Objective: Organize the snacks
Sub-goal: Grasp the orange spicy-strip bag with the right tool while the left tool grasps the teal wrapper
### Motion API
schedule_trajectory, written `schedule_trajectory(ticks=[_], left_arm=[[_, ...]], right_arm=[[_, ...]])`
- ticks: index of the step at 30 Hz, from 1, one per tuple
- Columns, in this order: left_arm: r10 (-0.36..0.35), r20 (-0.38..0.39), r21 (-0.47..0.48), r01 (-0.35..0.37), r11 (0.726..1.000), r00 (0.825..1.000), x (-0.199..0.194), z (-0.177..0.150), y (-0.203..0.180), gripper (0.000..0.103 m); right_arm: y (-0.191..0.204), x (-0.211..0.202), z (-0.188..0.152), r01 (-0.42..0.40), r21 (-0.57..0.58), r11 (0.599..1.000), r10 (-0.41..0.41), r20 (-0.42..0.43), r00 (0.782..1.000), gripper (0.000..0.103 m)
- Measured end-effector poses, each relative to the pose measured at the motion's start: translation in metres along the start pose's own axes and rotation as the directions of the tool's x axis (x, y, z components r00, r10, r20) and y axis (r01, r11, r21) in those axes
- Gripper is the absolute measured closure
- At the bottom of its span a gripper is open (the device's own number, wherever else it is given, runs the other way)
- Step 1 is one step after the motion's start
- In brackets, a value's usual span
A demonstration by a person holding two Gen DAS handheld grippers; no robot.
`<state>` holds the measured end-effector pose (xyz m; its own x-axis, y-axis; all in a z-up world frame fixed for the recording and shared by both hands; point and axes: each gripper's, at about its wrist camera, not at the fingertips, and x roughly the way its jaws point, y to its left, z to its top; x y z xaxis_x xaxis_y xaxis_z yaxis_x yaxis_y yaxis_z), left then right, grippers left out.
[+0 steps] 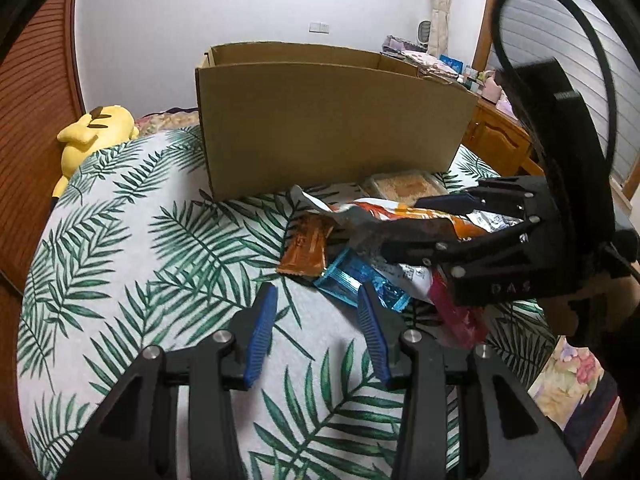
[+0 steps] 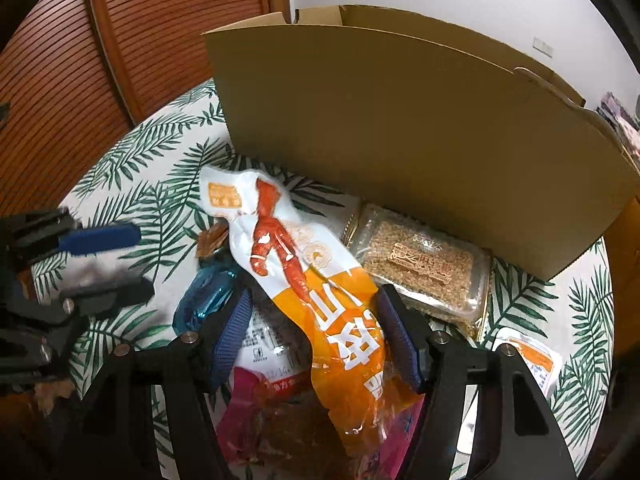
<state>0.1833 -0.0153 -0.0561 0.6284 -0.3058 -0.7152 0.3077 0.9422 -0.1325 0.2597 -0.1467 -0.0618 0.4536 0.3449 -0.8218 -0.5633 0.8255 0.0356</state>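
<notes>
Up close, the right gripper [image 2: 316, 332] straddles a long orange-and-white snack bag [image 2: 304, 276], its blue pads on either side; whether they press the bag cannot be told. Under the bag lie a magenta packet [image 2: 248, 396] and a blue wrapper [image 2: 208, 296]. Beyond the right fingertip sits a clear tray of crumbly snack [image 2: 424, 268], and past that an open cardboard box [image 2: 400, 120]. The left gripper [image 1: 318, 308] hovers with fingers apart and empty over the leaf-print cloth [image 1: 140, 240], the blue wrapper just ahead of its right fingertip, beside an orange-brown packet [image 1: 304, 248].
</notes>
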Motion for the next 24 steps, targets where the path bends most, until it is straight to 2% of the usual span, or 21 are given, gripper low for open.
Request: schedule_trajectory(ticks=[3,7,12,24], left_arm=[[-0.008,-0.004,-0.016,0.008,1.000,1.000,0.001,-0.003,-0.001,0.061],[-0.007,-0.009,-0.020,0.007,1.000,1.000,0.002,-0.006,-0.003,0.061],[-0.009,-0.011,-0.030,0.009,1.000,1.000,0.003,-0.009,-0.007,0.061],[0.001,-0.025,-0.043,-0.002,0.999,1.000,0.012,-0.003,-0.032,0.061]], right_arm=[[-0.003,0.002,0.002,0.001,0.024,1.000,-0.001,0.007,1.000,0.045],[-0.008,-0.002,0.002,-0.053,0.069,0.996,0.052,0.021,0.998,0.070],[-0.007,-0.006,0.000,-0.027,0.063,0.998,0.025,0.032,0.999,0.071],[-0.001,-0.048,-0.019,0.015,0.058,0.998,-0.025,0.167,0.986,0.071]])
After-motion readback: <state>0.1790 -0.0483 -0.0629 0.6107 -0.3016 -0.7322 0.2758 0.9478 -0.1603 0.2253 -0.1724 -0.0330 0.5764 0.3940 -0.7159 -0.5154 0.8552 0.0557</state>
